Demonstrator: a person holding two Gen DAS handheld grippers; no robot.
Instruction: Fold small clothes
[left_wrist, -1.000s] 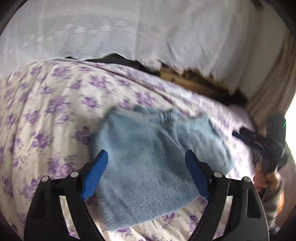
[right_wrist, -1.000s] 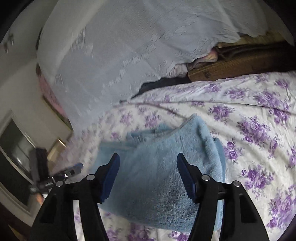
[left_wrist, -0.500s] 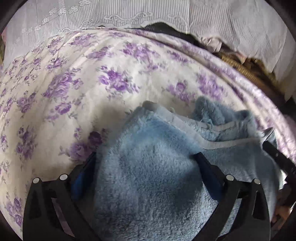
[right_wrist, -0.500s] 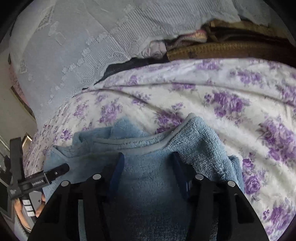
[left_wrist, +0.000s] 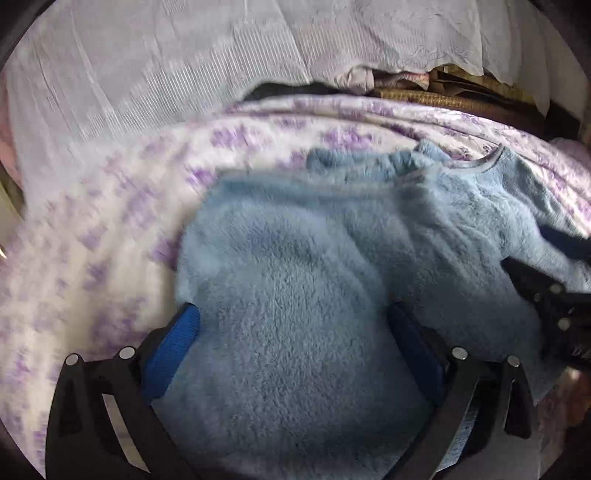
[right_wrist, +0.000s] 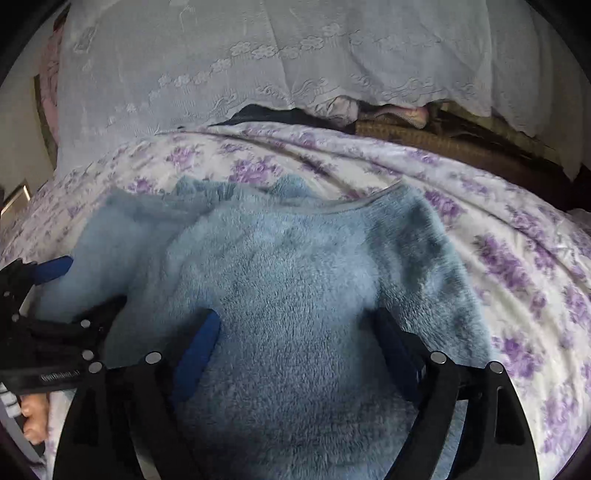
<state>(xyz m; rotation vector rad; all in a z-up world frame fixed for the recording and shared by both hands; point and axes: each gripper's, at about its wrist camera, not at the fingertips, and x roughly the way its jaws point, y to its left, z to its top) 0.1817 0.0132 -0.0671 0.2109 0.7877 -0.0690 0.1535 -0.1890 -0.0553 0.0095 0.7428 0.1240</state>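
- Fleece, pale blue and thick, fills the gap between my left gripper (left_wrist: 291, 332) fingers; both blue pads sit spread wide with the nap bulging up between them, so I read these jaws as parted over the cloth, not pinching it.
- My right gripper (right_wrist: 295, 339) shows the same: fingers apart, pile swelling between them, no clamp that I can see.
- From the left wrist view, the right tool's black frame enters at 3 o'clock against the garment's edge; from the right wrist view, the left tool sits at 9 o'clock, touching the cloth.
- The blue fleece garment (right_wrist: 295, 266) lies bunched on the floral bedspread (right_wrist: 517, 258), its grey-trimmed neckline pointing toward 12 to 1 o'clock.
- I judge the step as seating both tools on the near edge before a fold; nothing is lifted yet.
- Next move calls for closing both pairs on that edge together, then carrying it toward 12 o'clock evenly, since thick pile may slip or drag a lower layer.
- Beyond the bed at 1 o'clock, a woven basket (right_wrist: 443, 144) sits half under a white lace cloth (right_wrist: 295, 55); pinkish fabric rests at its rim, the rest hidden.
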